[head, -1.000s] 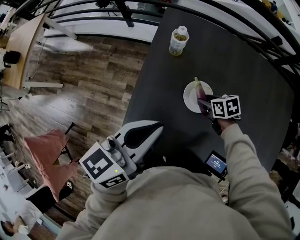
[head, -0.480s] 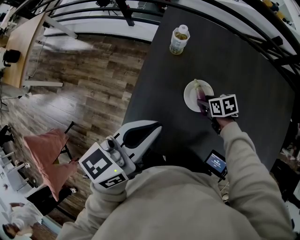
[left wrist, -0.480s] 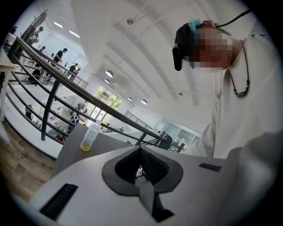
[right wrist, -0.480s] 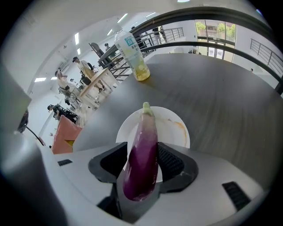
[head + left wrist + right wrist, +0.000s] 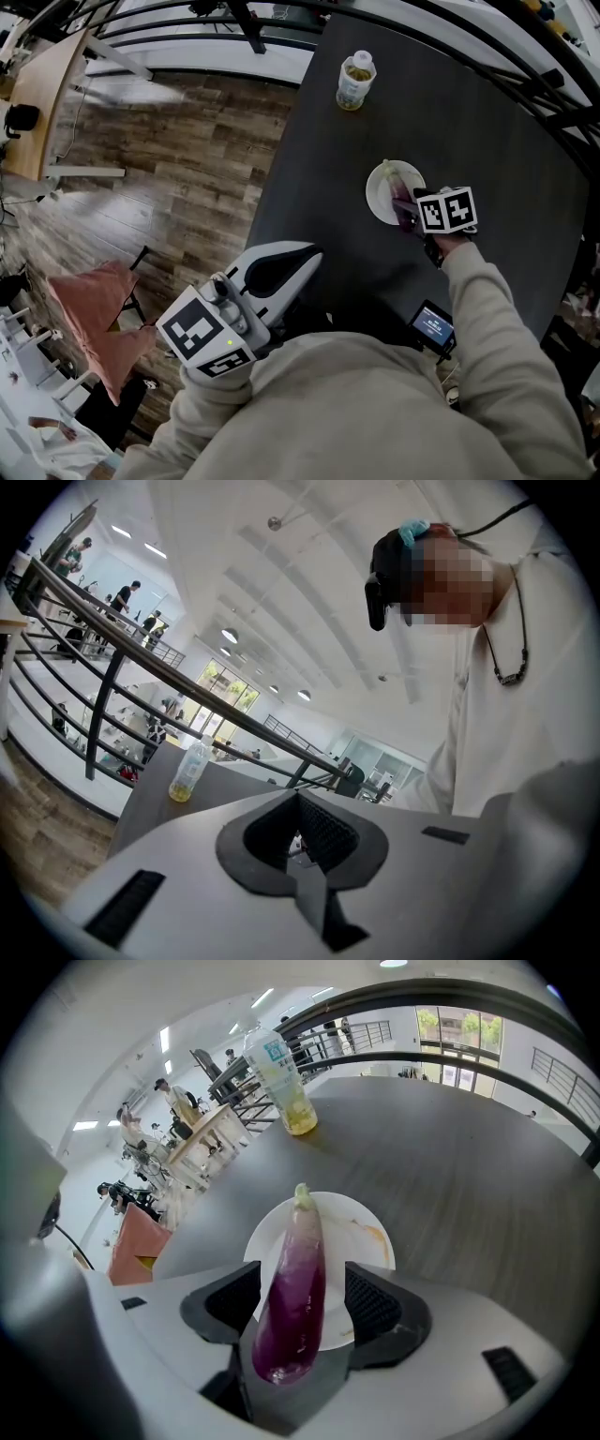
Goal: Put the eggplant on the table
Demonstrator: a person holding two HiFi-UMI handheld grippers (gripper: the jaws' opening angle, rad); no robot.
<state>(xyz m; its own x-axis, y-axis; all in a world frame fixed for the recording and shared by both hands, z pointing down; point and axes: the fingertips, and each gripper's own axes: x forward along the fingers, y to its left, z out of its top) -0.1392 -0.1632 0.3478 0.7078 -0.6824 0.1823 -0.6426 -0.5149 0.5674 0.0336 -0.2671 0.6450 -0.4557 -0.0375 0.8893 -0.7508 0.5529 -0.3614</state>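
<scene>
Eggplant (image 5: 402, 201) partly behind marker cube (image 5: 446, 211)

Dark tabletop (image 5: 487, 122) is carrying a white plate (image 5: 378, 192) sitting mid-surface. A plastic bottle (image 5: 356, 82) of yellowish liquid is standing upright near the far edge, well apart from the plate. A small screen device (image 5: 431, 328) is sitting at the near edge.

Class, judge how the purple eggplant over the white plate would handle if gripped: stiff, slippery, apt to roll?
Probably stiff: the eggplant holds a straight line from stem to tip. Its glossy skin may slip between the right gripper's opening jaws, which flank it. Long and round, it could roll on the flat table.
</scene>
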